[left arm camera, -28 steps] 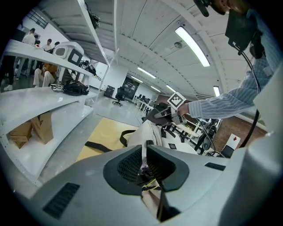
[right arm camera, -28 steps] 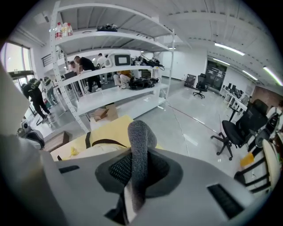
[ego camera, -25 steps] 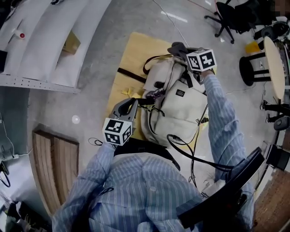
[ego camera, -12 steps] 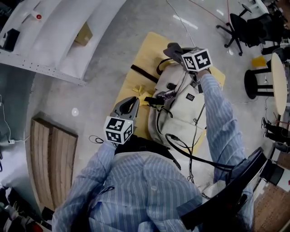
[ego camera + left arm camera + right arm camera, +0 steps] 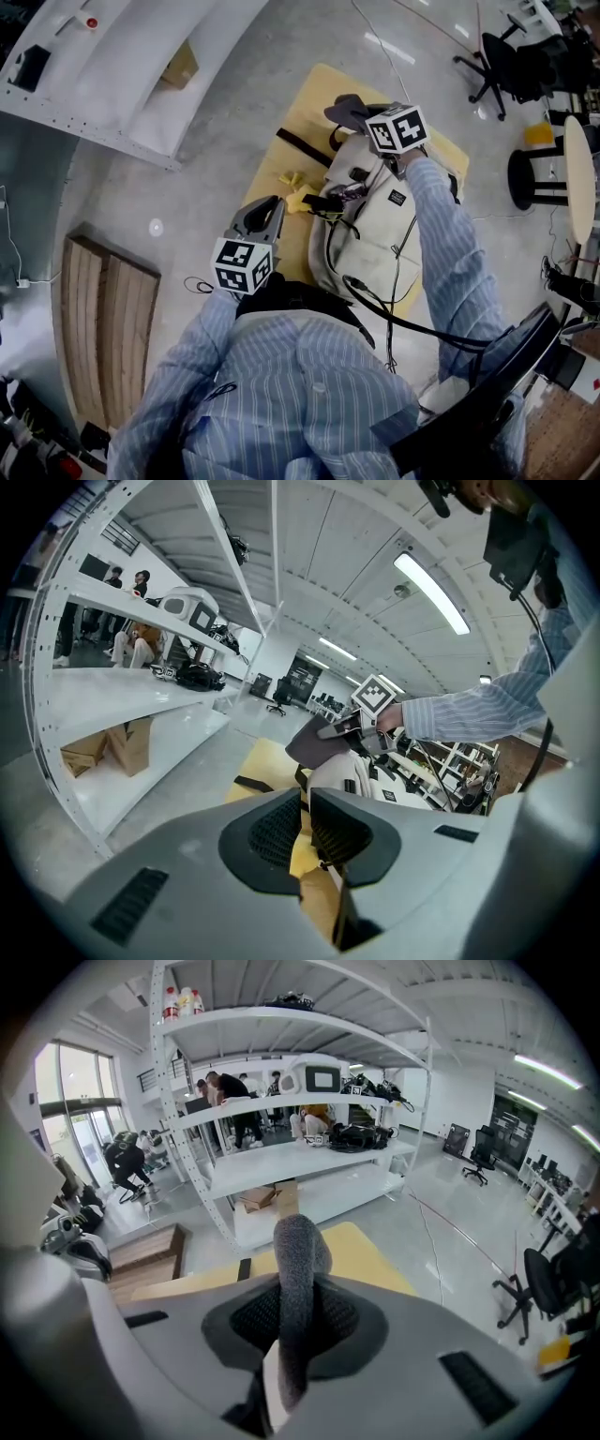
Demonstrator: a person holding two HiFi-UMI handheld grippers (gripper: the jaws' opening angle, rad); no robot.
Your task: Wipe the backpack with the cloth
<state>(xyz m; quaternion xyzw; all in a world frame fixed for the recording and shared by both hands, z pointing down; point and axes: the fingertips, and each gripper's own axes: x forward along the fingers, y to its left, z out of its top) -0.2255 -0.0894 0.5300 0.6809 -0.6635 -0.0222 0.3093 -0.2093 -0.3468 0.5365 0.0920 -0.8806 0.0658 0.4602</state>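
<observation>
A cream backpack [image 5: 375, 230] lies on a yellow board [image 5: 281, 169] on the floor. My right gripper [image 5: 364, 112] is at the backpack's far top end, shut on a grey cloth [image 5: 342, 105] that sticks out past its jaws. That cloth [image 5: 298, 1260] stands up between the pads in the right gripper view. My left gripper [image 5: 277, 204] hovers at the board's left side, jaws closed to a thin slit with nothing seen held. A black backpack strap [image 5: 323, 200] and a small yellow scrap [image 5: 294, 187] lie just ahead of it. The left gripper view shows the backpack [image 5: 366, 780] and cloth [image 5: 309, 742] ahead.
White shelving [image 5: 141, 84] with a cardboard box [image 5: 178, 67] stands at the left. A wooden pallet [image 5: 103, 328] lies near left. An office chair [image 5: 506, 56] and a black stool [image 5: 530, 173] are at the right. Black cables [image 5: 394, 319] trail over the backpack.
My left gripper has drawn back from the black strap, leaving a gap. The right gripper keeps the cloth at the backpack's top. The head view has shifted.
</observation>
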